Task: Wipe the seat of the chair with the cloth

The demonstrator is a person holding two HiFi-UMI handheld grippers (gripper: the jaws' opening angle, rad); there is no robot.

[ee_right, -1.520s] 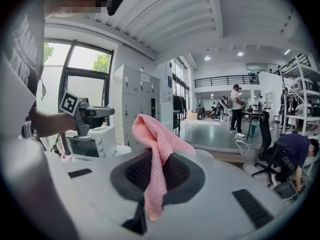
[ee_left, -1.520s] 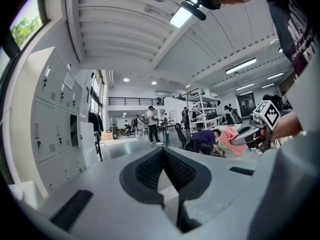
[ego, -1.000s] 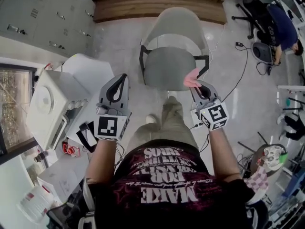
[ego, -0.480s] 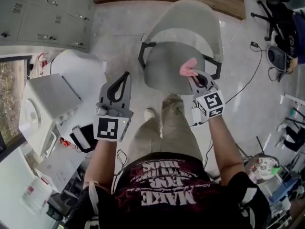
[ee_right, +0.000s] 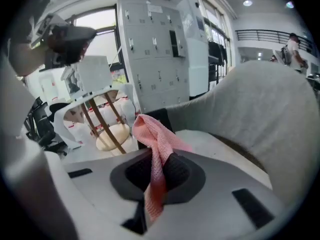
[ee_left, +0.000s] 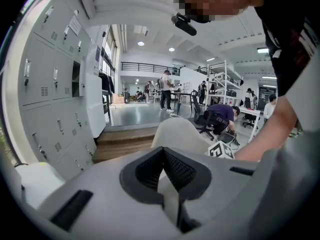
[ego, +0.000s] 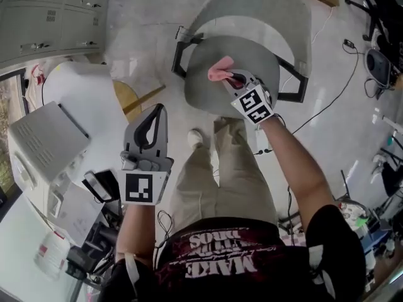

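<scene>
Right gripper is clamped on the pink cloth, whose free end pokes out ahead of the jaws over the middle of the chair seat - contact with the seat can't be told. The seat lies straight below, with room on either side to sweep. Left gripper is closed and empty, well back over the floor. A second ago the cloth was at the seat's front right edge - now it's further in.

The cloth is a pink open-mesh knit, coarse and matt. The chair seat and backrest wear matt grey fabric, and the armrests look smooth and black. The right gripper has a matt grey plastic shell. The pale floor shines glossy.
</scene>
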